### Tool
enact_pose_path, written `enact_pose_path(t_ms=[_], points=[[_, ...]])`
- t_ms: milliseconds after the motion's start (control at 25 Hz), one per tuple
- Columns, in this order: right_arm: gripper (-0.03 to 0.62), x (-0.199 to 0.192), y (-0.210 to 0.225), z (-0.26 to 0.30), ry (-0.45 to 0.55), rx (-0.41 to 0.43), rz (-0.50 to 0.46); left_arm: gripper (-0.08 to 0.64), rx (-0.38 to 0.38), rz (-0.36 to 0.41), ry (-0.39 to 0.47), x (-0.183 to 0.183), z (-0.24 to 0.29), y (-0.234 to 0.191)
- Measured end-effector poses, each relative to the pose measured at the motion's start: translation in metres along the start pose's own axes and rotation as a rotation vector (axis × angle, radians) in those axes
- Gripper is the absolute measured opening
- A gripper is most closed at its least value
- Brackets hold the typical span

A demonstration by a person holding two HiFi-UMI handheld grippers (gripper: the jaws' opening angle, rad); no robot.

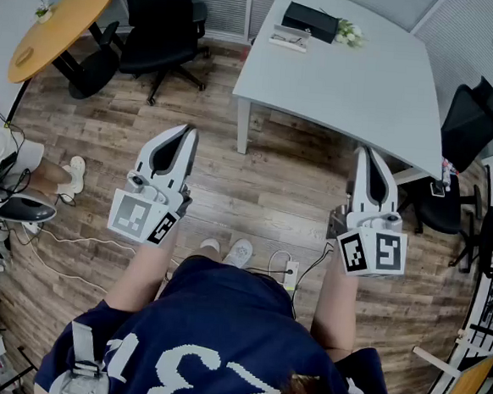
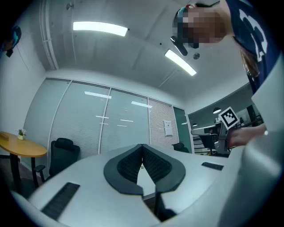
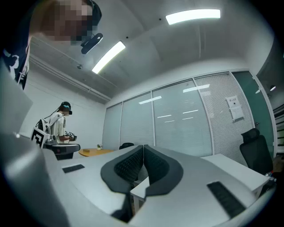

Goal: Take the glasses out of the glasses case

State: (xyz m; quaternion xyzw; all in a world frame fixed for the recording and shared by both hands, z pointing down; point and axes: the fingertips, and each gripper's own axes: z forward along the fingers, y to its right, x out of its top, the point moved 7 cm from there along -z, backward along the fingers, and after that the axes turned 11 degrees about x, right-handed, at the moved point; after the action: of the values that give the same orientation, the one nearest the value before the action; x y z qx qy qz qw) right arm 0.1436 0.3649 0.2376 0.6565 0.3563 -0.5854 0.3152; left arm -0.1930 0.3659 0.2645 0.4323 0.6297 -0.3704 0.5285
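— Head view first: has anything been started?
— Not by my reckoning. The person stands on the wooden floor (image 1: 272, 194) with both tools held low in the middle of the frame. The left gripper (image 1: 186, 132) at centre left and the right gripper (image 1: 363, 152) at centre right both point toward the white table (image 1: 365, 91). Each has its jaws pressed together with nothing in them.
— And the case?
— The black glasses case (image 1: 310, 21) lies at top centre, near the table's far edge, well apart from both grippers. A small pale thing (image 1: 288, 40) lies just beside it, and a sprig of flowers (image 1: 349, 33) on its other side. Whether the case is open I can't tell, it's too small.
— Left gripper view?
— The ribbed pads (image 2: 126, 166) meet at their tips in the lower middle, holding nothing. Behind them there's a glass wall, a round yellow table (image 2: 20, 145) at lower left and a black chair (image 2: 62, 153) beside it.
— Right gripper view?
— Much the same: pads (image 3: 127, 167) closed on each other, empty. A corner of the white table shows just below them, and another person (image 3: 60, 126) stands at centre left.
— So what's left?
— All of it, I'd judge: step to the table, reach the case, open it, lift the glasses out
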Motion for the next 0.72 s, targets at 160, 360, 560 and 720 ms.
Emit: enact_pose_path(t_ms=[160, 360, 560, 720], points=[[0.026, 0.002, -0.001, -0.003, 0.010, -0.009, 0.000, 0.014, -0.019, 0.008, 0.011, 0.003, 0.003, 0.006], [0.026, 0.004, -0.003, -0.006, 0.040, -0.001, 0.011, 0.014, -0.017, 0.014, 0.009, 0.004, 0.001, 0.009], [0.026, -0.001, -0.001, 0.001, 0.049, 0.015, 0.053, 0.014, -0.001, 0.018, -0.015, 0.000, 0.001, 0.001], [0.027, -0.004, 0.004, 0.017, 0.039, 0.019, 0.052, 0.014, -0.001, 0.013, -0.014, -0.006, 0.018, -0.010]])
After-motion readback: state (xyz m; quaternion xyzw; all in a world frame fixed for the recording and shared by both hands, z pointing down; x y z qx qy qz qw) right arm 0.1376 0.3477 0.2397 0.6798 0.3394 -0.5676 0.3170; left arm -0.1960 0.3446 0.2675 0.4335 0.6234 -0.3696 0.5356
